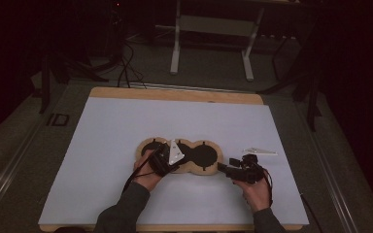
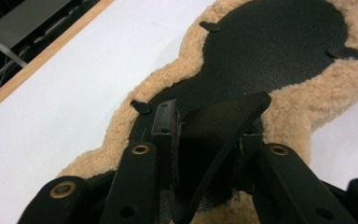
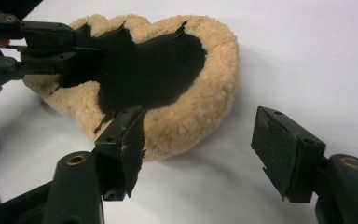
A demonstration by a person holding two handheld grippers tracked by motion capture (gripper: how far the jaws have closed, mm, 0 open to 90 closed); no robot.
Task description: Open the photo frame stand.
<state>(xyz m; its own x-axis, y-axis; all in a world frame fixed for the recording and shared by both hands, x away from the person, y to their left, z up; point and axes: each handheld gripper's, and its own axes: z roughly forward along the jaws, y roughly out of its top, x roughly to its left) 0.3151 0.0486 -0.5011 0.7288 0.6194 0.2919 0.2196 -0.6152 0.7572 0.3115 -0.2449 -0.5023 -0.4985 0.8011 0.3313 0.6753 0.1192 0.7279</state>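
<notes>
Jaws of the left gripper pinch a black flap of the fleece pad lying mid-mat. Right gripper stands agape, empty, one jaw against the pad's end. A white bracket lies nearby.

The high view looks forward and down from six o'clock; both gripper views sit close, sharing the fleece-edged pad.
</notes>
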